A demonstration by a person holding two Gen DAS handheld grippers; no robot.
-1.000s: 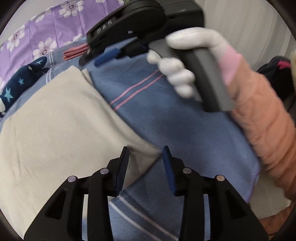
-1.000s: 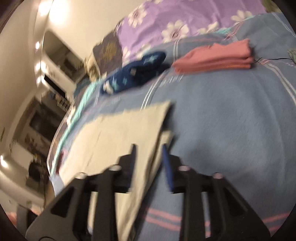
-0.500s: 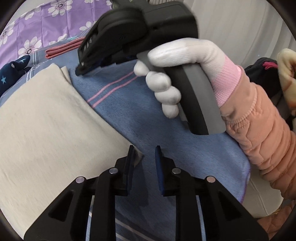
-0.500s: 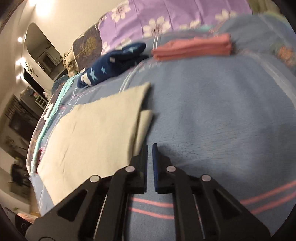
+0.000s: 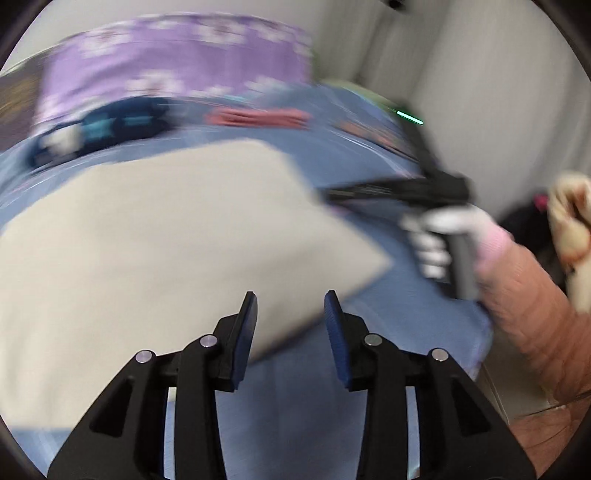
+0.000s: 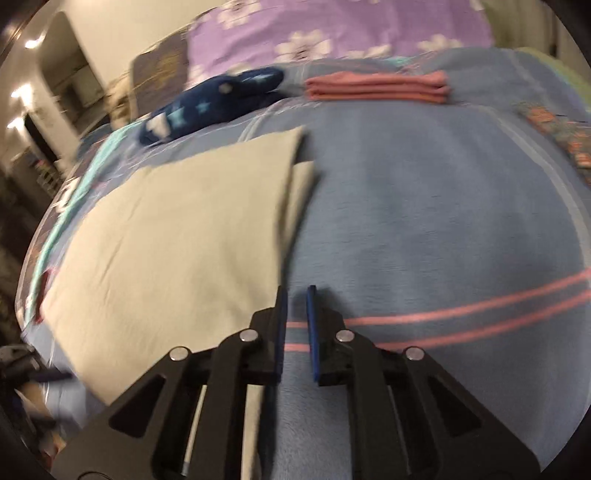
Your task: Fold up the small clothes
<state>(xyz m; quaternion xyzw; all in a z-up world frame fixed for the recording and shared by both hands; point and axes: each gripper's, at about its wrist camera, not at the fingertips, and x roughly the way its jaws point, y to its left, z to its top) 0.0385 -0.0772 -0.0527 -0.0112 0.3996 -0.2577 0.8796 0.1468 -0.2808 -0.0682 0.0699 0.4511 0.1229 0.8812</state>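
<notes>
A beige folded garment (image 5: pixel 166 236) lies flat on the blue blanket (image 5: pixel 369 155); it also shows in the right wrist view (image 6: pixel 177 236). My left gripper (image 5: pixel 291 317) is open and empty, just above the garment's near corner. My right gripper (image 6: pixel 295 310) has its jaws a narrow gap apart and holds nothing, at the garment's right edge over the blanket (image 6: pixel 443 221). The right gripper also shows in the left wrist view (image 5: pixel 399 190), held by a white-gloved hand. Both views are motion-blurred.
A folded pink garment (image 6: pixel 376 86) and a navy star-print garment (image 6: pixel 214 99) lie at the far side, with a purple floral pillow (image 6: pixel 332 29) behind. A white wall (image 5: pixel 480 74) stands to the right; the person's orange sleeve (image 5: pixel 535 314) is near.
My left gripper has opened wide and pulled back from the garment's corner. My right gripper has opened slightly and moved away to the right of the left wrist view.
</notes>
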